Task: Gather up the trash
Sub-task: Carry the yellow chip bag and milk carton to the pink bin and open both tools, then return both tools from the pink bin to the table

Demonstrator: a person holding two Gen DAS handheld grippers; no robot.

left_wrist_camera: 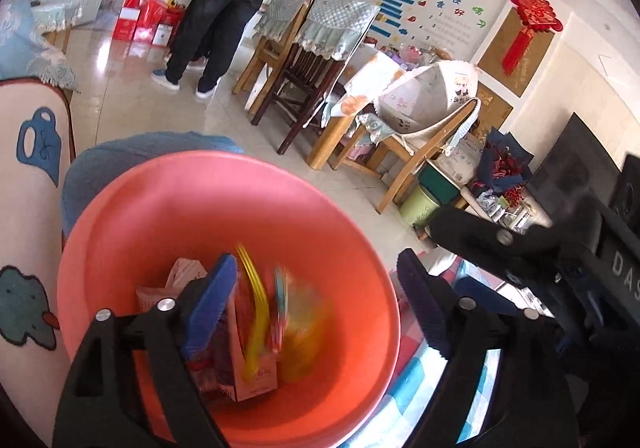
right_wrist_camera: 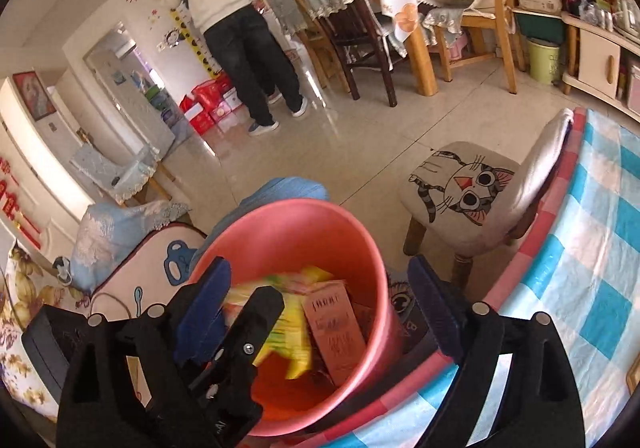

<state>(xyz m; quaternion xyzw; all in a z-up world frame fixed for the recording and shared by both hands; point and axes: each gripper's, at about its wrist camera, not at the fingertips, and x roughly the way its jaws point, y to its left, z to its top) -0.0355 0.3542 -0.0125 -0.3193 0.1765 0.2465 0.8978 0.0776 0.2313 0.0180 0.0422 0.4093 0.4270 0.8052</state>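
A pink plastic bucket (left_wrist_camera: 168, 216) holds trash: a brown carton (right_wrist_camera: 338, 332), yellow and red wrappers (left_wrist_camera: 256, 312) that look blurred, and crumpled paper (left_wrist_camera: 182, 276). My left gripper (left_wrist_camera: 316, 304) hangs open and empty over the bucket's mouth, blue pads spread wide. My right gripper (right_wrist_camera: 320, 308) is also open and empty above the bucket (right_wrist_camera: 288, 224). The left gripper's black finger (right_wrist_camera: 248, 332) crosses the right wrist view over the trash. The right gripper's black body (left_wrist_camera: 520, 244) shows at the right of the left wrist view.
A table with a blue-checked cloth (right_wrist_camera: 592, 280) lies at the right. A cat-print stool (right_wrist_camera: 468, 196) stands beside the bucket. A cartoon-print cushion (left_wrist_camera: 28, 216) is at the left. A person (right_wrist_camera: 236, 28) stands by the far wall. Dining chairs and a table (left_wrist_camera: 320, 60) stand beyond.
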